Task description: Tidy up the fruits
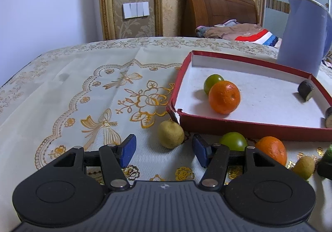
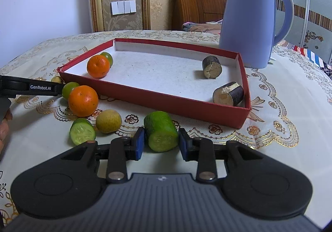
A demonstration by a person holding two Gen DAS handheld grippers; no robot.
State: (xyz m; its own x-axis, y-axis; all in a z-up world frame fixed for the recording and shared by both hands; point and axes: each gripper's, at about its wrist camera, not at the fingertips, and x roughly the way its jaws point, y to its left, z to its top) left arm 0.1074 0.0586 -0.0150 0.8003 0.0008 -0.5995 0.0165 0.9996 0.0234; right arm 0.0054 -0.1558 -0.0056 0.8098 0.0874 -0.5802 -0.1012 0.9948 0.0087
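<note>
The left gripper (image 1: 164, 150) stands apart, empty, with the yellow fruit (image 1: 171, 134) just ahead – centre it before closing. The right gripper (image 2: 161, 144) is clamped on the cucumber piece (image 2: 161, 134); lift straight, over the red box (image 2: 186, 110) wall.

Tray (image 2: 157, 105) on counter (image 2: 280, 124); kettle (image 2: 249, 24) behind it. Two round fruits in tray's left end, two cut cylinders right. Loose fruit before the tray.
</note>
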